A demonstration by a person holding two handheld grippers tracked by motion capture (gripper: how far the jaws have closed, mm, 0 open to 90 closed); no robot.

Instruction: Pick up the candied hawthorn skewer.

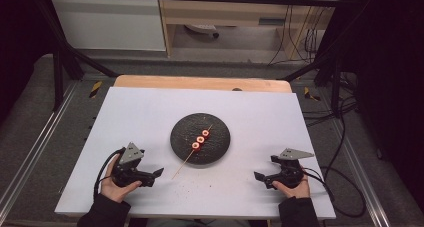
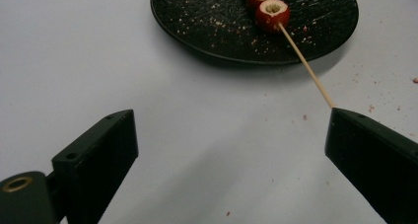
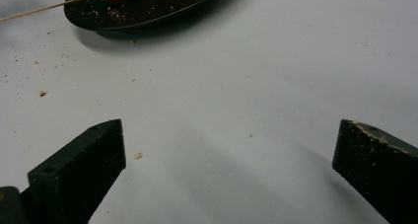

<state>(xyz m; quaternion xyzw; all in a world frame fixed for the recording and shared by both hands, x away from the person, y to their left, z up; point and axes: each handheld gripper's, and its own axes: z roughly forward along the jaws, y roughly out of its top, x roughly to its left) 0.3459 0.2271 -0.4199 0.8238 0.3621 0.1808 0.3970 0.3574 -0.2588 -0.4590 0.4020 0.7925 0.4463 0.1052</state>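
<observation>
Ahead of my left gripper (image 1: 159,173) and a little to its right lies the skewer (image 2: 304,64), a thin wooden stick threaded through three red fruit rounds (image 1: 200,139) that rest on the black plate (image 1: 216,148). The bare end of the stick juts over the plate's near rim and slants down toward the table, ending close by my left gripper's right-hand jaw, though I cannot tell whether it touches.

I judge the whole thing light. The stick looks stiff but slender enough to snap or roll if pinched hard, and the fruit looks soft, hollowed at the core and likely to crush or slide along the stick. Crumbs (image 2: 224,20) scattered on the plate suggest a flaky coating. So I would take hold on the bare wood, near the closest round, rather than on the fruit.

My left gripper's jaws stand wide apart with nothing between them. My right gripper (image 1: 260,177) sits well off to the plate's other side, jaws likewise spread wide and empty, bits of crumb sticking to one pad (image 3: 377,135).
</observation>
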